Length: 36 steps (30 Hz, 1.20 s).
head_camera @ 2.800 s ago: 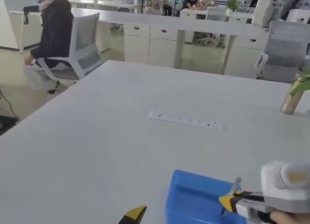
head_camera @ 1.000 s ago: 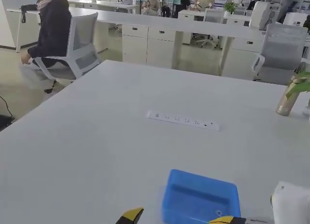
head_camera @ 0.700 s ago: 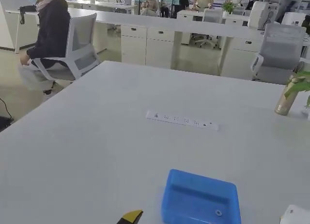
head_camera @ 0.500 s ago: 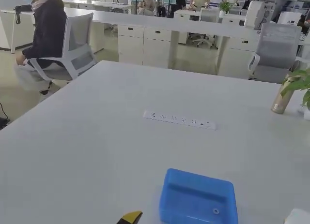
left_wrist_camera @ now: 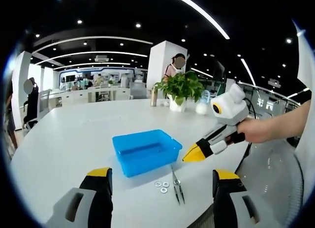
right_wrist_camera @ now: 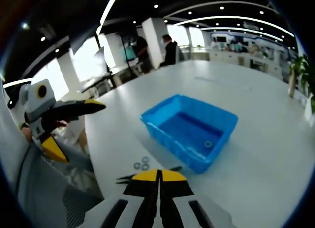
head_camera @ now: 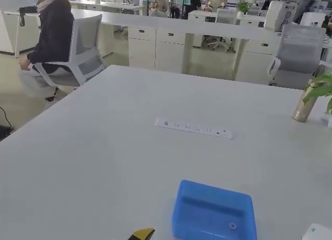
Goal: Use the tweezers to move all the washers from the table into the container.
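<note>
The blue container (head_camera: 215, 211) stands near the table's front edge with one washer (head_camera: 233, 226) inside it. On the table in front of the container (left_wrist_camera: 145, 150) lie three washers (left_wrist_camera: 162, 186) and the tweezers (left_wrist_camera: 177, 188), which nothing holds. My left gripper (left_wrist_camera: 161, 175) is open, above and short of them; one of its yellow fingertips (head_camera: 142, 234) shows in the head view. My right gripper (right_wrist_camera: 158, 175) is shut with nothing in it, hovering just above the tweezers (right_wrist_camera: 129, 177) and washers (right_wrist_camera: 141, 164). It appears in the left gripper view too as the right gripper (left_wrist_camera: 193, 153).
A white power strip (head_camera: 194, 129) lies mid-table. A metal bottle (head_camera: 302, 108) and a potted plant (left_wrist_camera: 182, 87) stand at the far right edge. A person (head_camera: 49, 32) sits on a chair beyond the table's left corner. Desks and chairs fill the room behind.
The right gripper, earlier over the container with the tweezers in it, has pulled back out of the head view. A washer now lies in the container. The tweezers lie on the table.
</note>
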{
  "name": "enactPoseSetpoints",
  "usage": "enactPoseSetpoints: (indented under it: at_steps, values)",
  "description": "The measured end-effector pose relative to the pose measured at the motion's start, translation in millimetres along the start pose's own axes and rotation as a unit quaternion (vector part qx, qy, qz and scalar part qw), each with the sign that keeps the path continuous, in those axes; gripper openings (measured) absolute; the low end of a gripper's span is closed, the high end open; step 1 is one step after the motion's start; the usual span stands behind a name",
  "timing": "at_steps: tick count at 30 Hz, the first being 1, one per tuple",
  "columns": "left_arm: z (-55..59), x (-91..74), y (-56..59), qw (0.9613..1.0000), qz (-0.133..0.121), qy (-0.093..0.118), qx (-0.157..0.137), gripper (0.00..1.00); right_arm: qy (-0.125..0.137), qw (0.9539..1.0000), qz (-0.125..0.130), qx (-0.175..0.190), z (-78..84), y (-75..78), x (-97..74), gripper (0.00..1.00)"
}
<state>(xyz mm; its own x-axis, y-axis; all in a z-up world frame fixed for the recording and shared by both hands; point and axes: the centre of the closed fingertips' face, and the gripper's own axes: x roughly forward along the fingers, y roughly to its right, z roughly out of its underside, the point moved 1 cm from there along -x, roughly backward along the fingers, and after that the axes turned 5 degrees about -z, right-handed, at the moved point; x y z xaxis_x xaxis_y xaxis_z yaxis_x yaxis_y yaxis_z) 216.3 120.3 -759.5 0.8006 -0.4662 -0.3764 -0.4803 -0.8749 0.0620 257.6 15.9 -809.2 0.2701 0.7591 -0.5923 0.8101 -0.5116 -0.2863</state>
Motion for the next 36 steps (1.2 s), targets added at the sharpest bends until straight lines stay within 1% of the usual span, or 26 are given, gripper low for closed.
enactPoseSetpoints:
  at_steps: [3,5,7,8,9,10,11,13,14,15,16,17,18,20,21,22,23,24,25,26,27,28,30,32,34,36]
  values:
    - [3.3,0.2,3.5,0.9999,0.008,-0.012,0.009,0.81,-0.006,0.9999,-0.003,0.011,4.1,-2.1,1.1,0.00]
    - [11.3,0.6,14.5,0.9984,0.041,-0.038,-0.002,0.75,-0.008,0.9998,-0.006,0.018,7.5,-4.1,1.1,0.00]
    - [24.8,-0.1,23.1,0.9939,0.070,-0.085,0.004,0.65,-0.013,0.9997,-0.010,0.019,12.8,-6.1,0.7,0.00]
    - [28.8,-0.3,24.8,0.9921,0.077,-0.098,0.013,0.59,-0.015,0.9997,-0.012,0.018,15.0,-6.2,0.5,0.00]
    - [31.9,-0.7,27.1,0.9900,0.085,-0.109,0.029,0.49,-0.015,0.9996,-0.015,0.018,17.3,-7.4,0.0,0.00]
    - [35.5,-1.7,31.2,0.9866,0.099,-0.124,0.038,0.43,-0.016,0.9996,-0.014,0.021,19.8,-9.1,-1.2,0.00]
    - [35.6,-1.5,33.6,0.9854,0.106,-0.126,0.046,0.37,-0.016,0.9995,-0.013,0.023,21.7,-9.7,-2.0,0.00]
    - [37.1,-0.3,34.6,0.9829,0.112,-0.138,0.046,0.30,-0.014,0.9993,-0.019,0.028,26.6,-10.6,-3.4,0.00]
    - [39.1,-0.5,36.5,0.9804,0.123,-0.149,0.040,0.28,-0.013,0.9992,-0.020,0.032,29.0,-11.4,-4.3,0.00]
    - [42.3,-1.6,38.1,0.9760,0.134,-0.169,0.030,0.25,-0.013,0.9991,-0.021,0.034,30.7,-12.0,-4.8,0.00]
    - [40.5,1.9,35.1,0.9768,0.130,-0.167,0.034,0.23,-0.013,0.9990,-0.020,0.038,32.6,-13.0,-5.3,0.00]
    - [40.5,4.0,34.5,0.9750,0.133,-0.174,0.034,0.22,-0.013,0.9988,-0.019,0.042,34.1,-13.1,-5.8,0.00]
    - [39.4,6.5,33.6,0.9747,0.134,-0.176,0.035,0.21,-0.011,0.9987,-0.017,0.046,34.2,-13.7,-6.4,0.00]
    - [37.5,13.4,32.0,0.9722,0.135,-0.188,0.033,0.23,0.003,0.9978,-0.012,0.065,34.6,-12.5,-8.2,0.00]
    - [39.6,17.2,31.2,0.9676,0.136,-0.211,0.027,0.24,0.011,0.9966,-0.007,0.081,34.2,-12.1,-8.9,0.00]
    - [40.2,21.5,31.0,0.9643,0.137,-0.226,0.022,0.23,0.023,0.9946,0.001,0.101,34.0,-11.4,-10.9,0.00]
    - [39.7,28.4,32.2,0.9596,0.143,-0.241,0.026,0.20,0.031,0.9929,0.007,0.115,33.7,-11.8,-12.4,0.00]
    - [36.1,35.8,32.7,0.9598,0.144,-0.239,0.034,0.17,0.040,0.9892,0.016,0.140,34.4,-13.4,-15.5,0.00]
    - [33.9,42.5,32.9,0.9594,0.140,-0.241,0.039,0.12,0.048,0.9874,0.020,0.150,34.5,-15.1,-17.4,0.00]
    - [31.8,51.2,34.6,0.9577,0.141,-0.247,0.044,0.08,0.057,0.9845,0.024,0.164,36.1,-16.0,-20.1,0.00]
    - [31.1,54.0,36.0,0.9571,0.142,-0.248,0.046,0.07,0.062,0.9829,0.025,0.171,37.5,-17.9,-21.5,0.00]
    - [31.0,61.8,38.1,0.9550,0.141,-0.257,0.044,0.07,0.060,0.9842,0.022,0.165,40.3,-18.9,-23.1,0.00]
    - [33.0,68.9,43.1,0.9486,0.149,-0.274,0.052,0.07,0.050,0.9851,0.022,0.163,47.5,-19.2,-26.4,0.00]
    - [37.2,74.8,44.4,0.9392,0.159,-0.298,0.064,0.07,0.036,0.9843,0.040,0.168,54.1,-13.3,-31.7,0.00]
    - [35.3,85.4,41.9,0.9399,0.150,-0.296,0.079,0.07,0.039,0.9844,0.045,0.166,53.0,-11.4,-32.8,0.00]
    - [35.9,97.3,39.5,0.9379,0.145,-0.306,0.075,0.07,0.038,0.9838,0.047,0.169,53.3,-10.1,-30.1,0.00]
